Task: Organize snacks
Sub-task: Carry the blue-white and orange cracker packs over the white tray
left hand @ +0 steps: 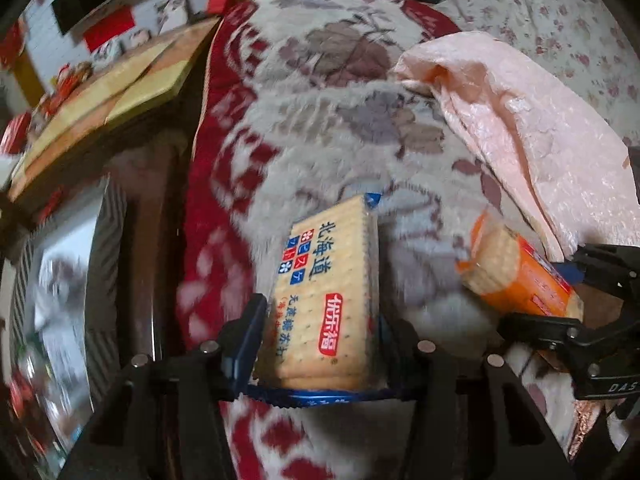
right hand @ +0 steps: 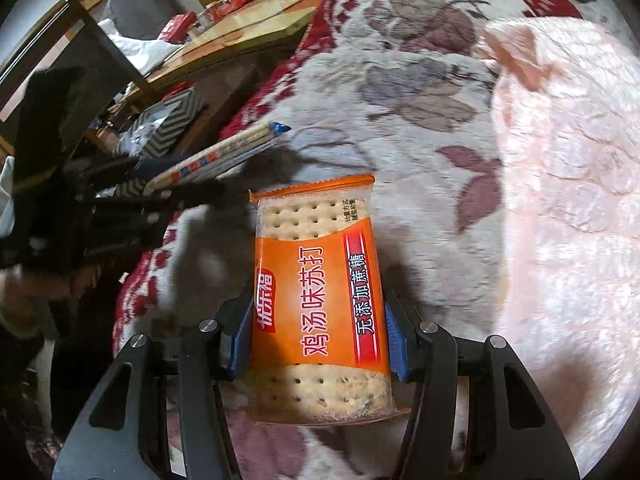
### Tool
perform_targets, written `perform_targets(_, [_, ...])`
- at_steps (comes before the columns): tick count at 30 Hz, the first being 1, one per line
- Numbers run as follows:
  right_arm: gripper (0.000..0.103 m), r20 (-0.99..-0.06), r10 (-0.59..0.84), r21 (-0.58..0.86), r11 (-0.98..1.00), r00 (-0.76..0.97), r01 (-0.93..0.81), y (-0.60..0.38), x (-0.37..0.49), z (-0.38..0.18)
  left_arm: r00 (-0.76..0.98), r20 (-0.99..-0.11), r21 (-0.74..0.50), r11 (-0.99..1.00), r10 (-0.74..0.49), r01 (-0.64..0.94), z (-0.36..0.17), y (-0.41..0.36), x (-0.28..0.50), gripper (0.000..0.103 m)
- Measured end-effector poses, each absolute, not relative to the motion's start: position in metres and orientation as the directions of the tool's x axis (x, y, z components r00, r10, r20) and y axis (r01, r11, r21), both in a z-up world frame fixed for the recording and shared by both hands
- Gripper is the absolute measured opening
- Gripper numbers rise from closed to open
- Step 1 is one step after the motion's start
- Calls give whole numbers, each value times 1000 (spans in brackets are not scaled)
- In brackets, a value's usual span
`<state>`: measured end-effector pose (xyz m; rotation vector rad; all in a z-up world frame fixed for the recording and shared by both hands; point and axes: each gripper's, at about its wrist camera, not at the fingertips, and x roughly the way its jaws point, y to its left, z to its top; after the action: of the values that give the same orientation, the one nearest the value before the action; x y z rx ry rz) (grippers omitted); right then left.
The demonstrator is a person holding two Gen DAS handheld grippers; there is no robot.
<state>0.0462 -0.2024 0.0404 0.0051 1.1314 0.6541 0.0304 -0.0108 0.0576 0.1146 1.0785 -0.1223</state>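
Above the floral blanket [left hand: 320, 120], your left gripper [left hand: 320, 340] clamps the blue cracker pack [left hand: 328, 292], your right gripper [right hand: 320, 336] the orange cracker pack [right hand: 320, 300]. Squeezing harder may crush them; the pink bag [left hand: 520, 120] looks floppy.

Showing two cracker packs: one blue-trimmed pack [left hand: 328, 304] at six o'clock, one orange pack [right hand: 320, 296] at six o'clock in the right wrist view. Showing one pink plastic bag [left hand: 520, 128] at two o'clock. Lying under all: one floral blanket [left hand: 320, 100].
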Motion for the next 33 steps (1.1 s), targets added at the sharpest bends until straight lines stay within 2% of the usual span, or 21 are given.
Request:
perform_targets(8, [53, -850, 462, 302, 821, 253, -484, -196, 36, 37, 423, -901, -66, 994, -95, 83, 43, 0, 31, 57])
perform_targets(9, [53, -850, 464, 309, 823, 251, -476, -197, 36, 37, 427, -899, -72, 994, -99, 78, 44, 0, 35, 58])
perform_targets(11, [53, -850, 465, 321, 830, 248, -456, -202, 37, 35, 435, -893, -97, 993, -115, 63, 46, 2, 42, 72])
perform_targets(14, [53, -850, 466, 329, 834, 244, -444, -205, 38, 32, 434, -889, -142, 989, -142, 33, 44, 4, 53, 77])
perform_targets(21, [53, -852, 465, 335, 837, 240, -434, -206, 39, 28, 370, -922, -93, 993, -112, 70, 21, -9, 53, 76])
perform_targets(22, [53, -852, 465, 333, 836, 240, -436, -205, 39, 28, 380, -917, -106, 993, -121, 60, 21, -6, 51, 73])
perform_targets(23, [53, -852, 465, 333, 836, 241, -436, -205, 39, 28, 393, -912, -109, 993, -118, 47, 21, -3, 49, 60])
perform_targets(24, [53, -852, 465, 332, 836, 242, -437, -204, 39, 28, 396, -910, -115, 993, -121, 40, 22, 0, 47, 57])
perform_targets(33, [53, -843, 464, 301, 826, 272, -476, -185, 36, 42, 468, -879, -107, 994, -92, -6, 43, 11, 28, 56])
